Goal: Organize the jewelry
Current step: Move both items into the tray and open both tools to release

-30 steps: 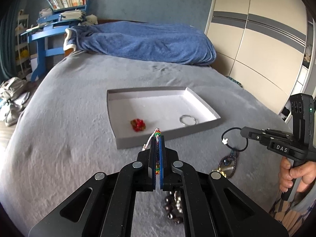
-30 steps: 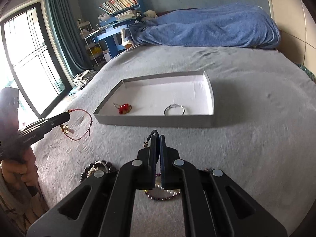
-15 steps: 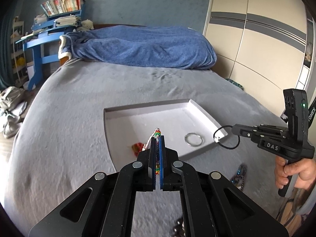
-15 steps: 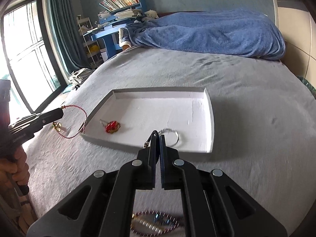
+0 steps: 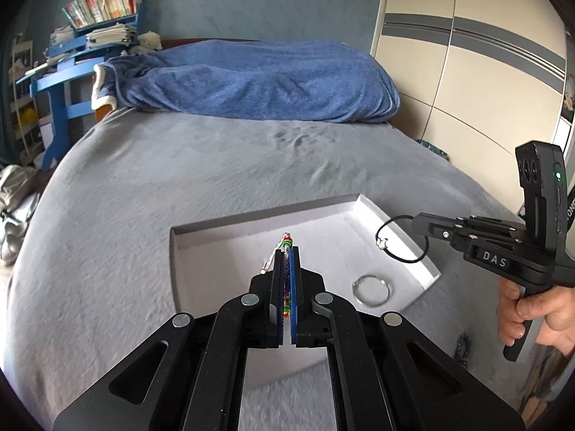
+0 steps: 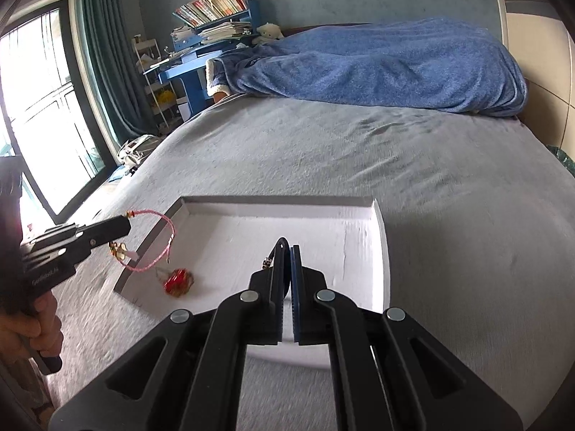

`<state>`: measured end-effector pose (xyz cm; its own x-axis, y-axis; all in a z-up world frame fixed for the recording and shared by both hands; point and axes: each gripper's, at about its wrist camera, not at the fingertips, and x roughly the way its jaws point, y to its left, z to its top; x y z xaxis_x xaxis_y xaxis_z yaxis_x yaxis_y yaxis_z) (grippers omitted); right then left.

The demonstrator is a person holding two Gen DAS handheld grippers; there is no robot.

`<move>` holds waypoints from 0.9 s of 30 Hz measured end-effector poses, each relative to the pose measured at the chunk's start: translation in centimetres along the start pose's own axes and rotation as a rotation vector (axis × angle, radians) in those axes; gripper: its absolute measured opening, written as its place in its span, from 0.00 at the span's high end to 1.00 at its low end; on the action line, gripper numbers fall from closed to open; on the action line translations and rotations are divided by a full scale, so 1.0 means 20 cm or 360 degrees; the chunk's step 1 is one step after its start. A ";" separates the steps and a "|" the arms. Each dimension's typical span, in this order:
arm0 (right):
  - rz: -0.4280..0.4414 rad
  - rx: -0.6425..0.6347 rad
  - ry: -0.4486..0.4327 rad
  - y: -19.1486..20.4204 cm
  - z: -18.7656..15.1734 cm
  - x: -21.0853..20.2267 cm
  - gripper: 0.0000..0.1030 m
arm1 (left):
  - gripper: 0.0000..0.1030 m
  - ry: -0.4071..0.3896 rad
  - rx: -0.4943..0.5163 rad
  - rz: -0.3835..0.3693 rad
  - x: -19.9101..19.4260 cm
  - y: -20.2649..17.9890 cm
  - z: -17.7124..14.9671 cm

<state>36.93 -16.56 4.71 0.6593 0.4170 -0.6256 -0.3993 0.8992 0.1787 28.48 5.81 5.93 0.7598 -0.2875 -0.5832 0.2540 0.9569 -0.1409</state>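
A shallow white tray [image 5: 201,237] lies on the grey bed, also in the right wrist view [image 6: 381,251]. In it lie a silver ring [image 5: 371,290] and a red bead piece [image 6: 176,282]. My left gripper [image 5: 286,251] is shut on a red cord bracelet [image 6: 161,244] with beads and a gold charm, held above the tray's left edge. My right gripper [image 6: 286,248] is shut on a black cord loop [image 5: 399,239] with a small silver clasp, held above the tray's right side.
A blue blanket [image 5: 251,79] lies heaped at the head of the bed. A blue desk with books [image 5: 82,46] stands back left. A wardrobe [image 5: 485,72] is on the right, a window [image 6: 36,107] on the left. A dark beaded piece [image 5: 463,346] lies near the front right.
Both grippers have moved forward from the near bedspread to over the tray, each still holding its piece. The jewelry lying on the bed near me has dropped out of view.
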 end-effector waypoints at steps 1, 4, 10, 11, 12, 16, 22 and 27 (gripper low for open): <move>-0.0001 -0.0002 0.0000 -0.01 0.01 0.02 0.97 | 0.97 0.0003 0.0000 -0.0002 0.02 0.00 0.01; -0.0002 -0.0012 0.0005 -0.01 0.04 0.09 0.97 | 0.97 0.0010 -0.0006 -0.0005 0.09 0.02 0.04; -0.0005 0.0002 0.0034 -0.05 0.08 0.22 0.97 | 0.97 0.0034 -0.0025 0.0004 0.21 0.07 0.09; -0.0009 0.0006 0.0039 -0.06 0.08 0.23 0.97 | 0.97 0.0043 -0.0031 0.0007 0.23 0.07 0.09; -0.0014 0.0011 0.0049 -0.07 0.08 0.25 0.97 | 0.97 0.0051 -0.0035 0.0010 0.25 0.08 0.10; -0.0042 0.0017 0.0097 -0.09 0.06 0.33 0.97 | 0.97 0.0142 -0.0057 0.0029 0.35 0.12 0.09; -0.0092 0.0025 0.0177 -0.13 0.02 0.40 0.97 | 0.97 0.0311 -0.0084 0.0048 0.47 0.16 0.01; -0.0114 -0.0005 0.0224 -0.12 -0.02 0.43 0.97 | 0.97 0.0367 -0.0076 0.0031 0.50 0.15 -0.04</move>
<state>43.46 -15.22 -1.41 0.5906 0.3290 -0.7369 -0.3567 0.9255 0.1273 36.44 5.90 -0.94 0.6058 -0.2570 -0.7529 0.2077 0.9647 -0.1621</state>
